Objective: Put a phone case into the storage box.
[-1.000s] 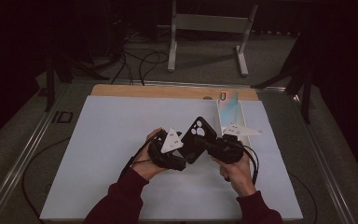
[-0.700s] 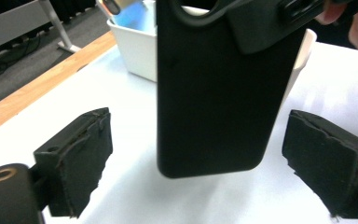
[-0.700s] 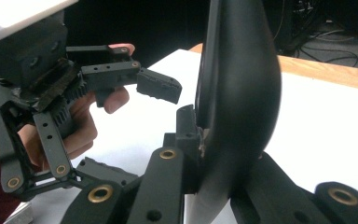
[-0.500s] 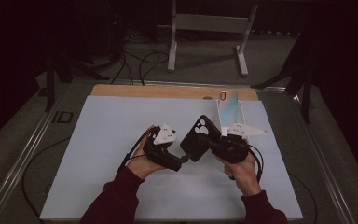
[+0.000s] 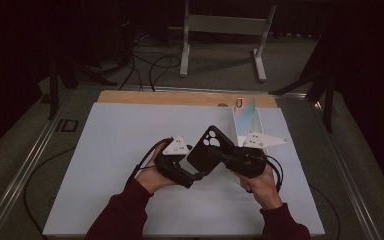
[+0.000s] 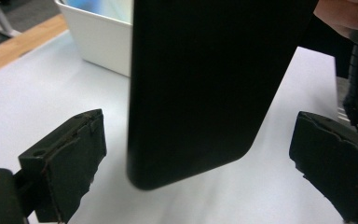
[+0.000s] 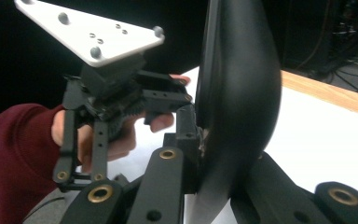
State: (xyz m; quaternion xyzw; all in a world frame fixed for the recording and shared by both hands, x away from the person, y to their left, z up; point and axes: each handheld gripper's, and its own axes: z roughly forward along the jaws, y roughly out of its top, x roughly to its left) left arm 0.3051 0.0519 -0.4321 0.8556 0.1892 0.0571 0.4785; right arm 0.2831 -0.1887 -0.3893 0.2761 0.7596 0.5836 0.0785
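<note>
1 black phone case [image 5: 208,149] hangs in the air above the middle of the white mat [image 5: 110,150], between the 2 grippers. The right gripper [image 7: 200,154] has its jaws clamped on one end of the case, pinching the thin shell edge-on in the right gripper view, so the other end stays free for the second tool. The left gripper [image 6: 196,172] has just been opening its jaws; they now stand wide on either side of the case's rounded lower end, and the pads [image 6: 67,163] are clear of it. I judge this to be a handover or a regrip, the right holding firm while the left lets go or lines up.

In the high view the case's long axis runs diagonally, the camera cutout end pointing up and away from the person, the plain end down toward the left gripper. Behind, a white tray [image 5: 245,125] with a pale phone-shaped item sits near the wooden strip [image 5: 180,97].
</note>
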